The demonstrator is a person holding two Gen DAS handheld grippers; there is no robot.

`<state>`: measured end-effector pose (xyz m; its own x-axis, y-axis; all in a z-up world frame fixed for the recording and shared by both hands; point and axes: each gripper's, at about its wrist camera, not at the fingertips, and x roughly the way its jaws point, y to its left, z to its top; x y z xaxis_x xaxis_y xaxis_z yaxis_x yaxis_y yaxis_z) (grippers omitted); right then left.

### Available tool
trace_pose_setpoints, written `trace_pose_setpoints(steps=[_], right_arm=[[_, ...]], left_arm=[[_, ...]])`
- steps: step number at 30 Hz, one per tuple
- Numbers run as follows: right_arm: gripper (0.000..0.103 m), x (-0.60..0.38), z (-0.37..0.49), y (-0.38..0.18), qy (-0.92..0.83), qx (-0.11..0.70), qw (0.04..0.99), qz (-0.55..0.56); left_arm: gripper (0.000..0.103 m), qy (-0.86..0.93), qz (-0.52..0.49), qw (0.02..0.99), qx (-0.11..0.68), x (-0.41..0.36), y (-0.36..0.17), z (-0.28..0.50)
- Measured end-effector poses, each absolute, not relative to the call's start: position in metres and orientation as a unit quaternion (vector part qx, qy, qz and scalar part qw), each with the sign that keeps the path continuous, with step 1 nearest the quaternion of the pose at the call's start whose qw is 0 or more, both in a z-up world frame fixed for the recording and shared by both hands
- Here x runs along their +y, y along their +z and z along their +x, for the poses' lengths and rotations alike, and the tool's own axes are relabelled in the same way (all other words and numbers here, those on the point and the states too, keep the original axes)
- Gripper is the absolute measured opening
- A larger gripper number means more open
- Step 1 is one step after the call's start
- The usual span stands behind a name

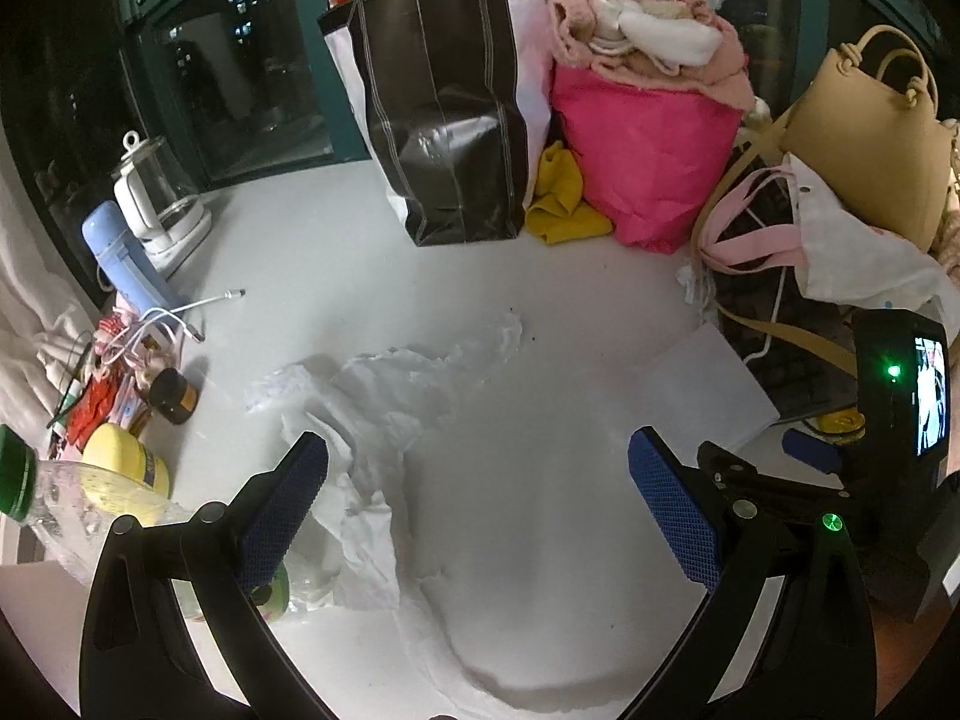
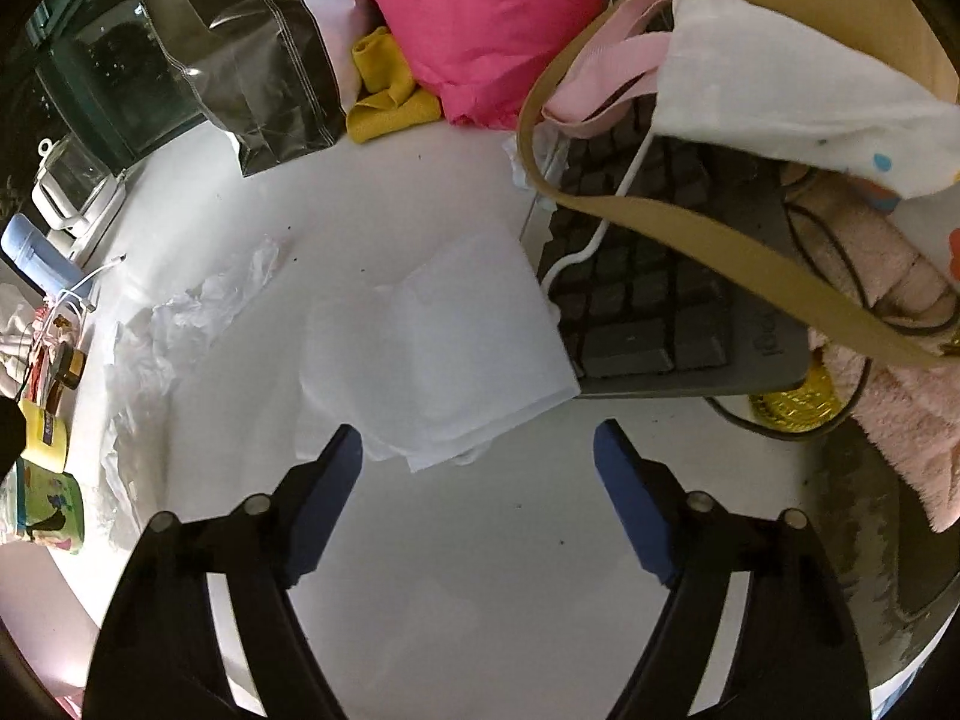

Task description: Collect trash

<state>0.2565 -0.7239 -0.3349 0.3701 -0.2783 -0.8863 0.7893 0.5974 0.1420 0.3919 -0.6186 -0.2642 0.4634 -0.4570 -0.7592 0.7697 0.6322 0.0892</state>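
Just ahead of the right gripper [image 2: 477, 450], unclenched, lies folded white tissue [image 2: 444, 348]; left gripper [image 1: 477, 480] gapes over crumpled plastic [image 1: 372, 396].

You look down on a white table [image 1: 336, 252] that fills most of both views, its surface bright under indoor light and speckled with a few dark crumbs. Behind it you see a window [image 1: 240, 78] with a dark green frame; the glass is black with night, and small lit points of distant buildings show through it. In the right wrist view the same window [image 2: 108, 78] sits at the upper left corner, dim and reflective. At the far left edge a pale curtain [image 1: 30, 312] hangs beside the table.
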Motion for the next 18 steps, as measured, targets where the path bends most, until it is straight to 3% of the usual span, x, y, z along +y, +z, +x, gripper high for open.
trace_pose_setpoints(steps=[2,12,18], right_arm=[[0.076,-0.723,0.259,-0.336,-0.342,0.442,0.777,0.289],[0.052,-0.726,0.269,-0.340,-0.345,0.437,0.777,0.292],[0.048,-0.726,0.274,-0.340,-0.346,0.437,0.780,0.287]], left_arm=[[0.097,-0.370,0.217,0.827,0.363,-0.619,-0.267,0.393],[0.097,-0.359,0.221,0.825,0.376,-0.616,-0.279,0.400],[0.097,-0.360,0.217,0.824,0.380,-0.617,-0.283,0.404]])
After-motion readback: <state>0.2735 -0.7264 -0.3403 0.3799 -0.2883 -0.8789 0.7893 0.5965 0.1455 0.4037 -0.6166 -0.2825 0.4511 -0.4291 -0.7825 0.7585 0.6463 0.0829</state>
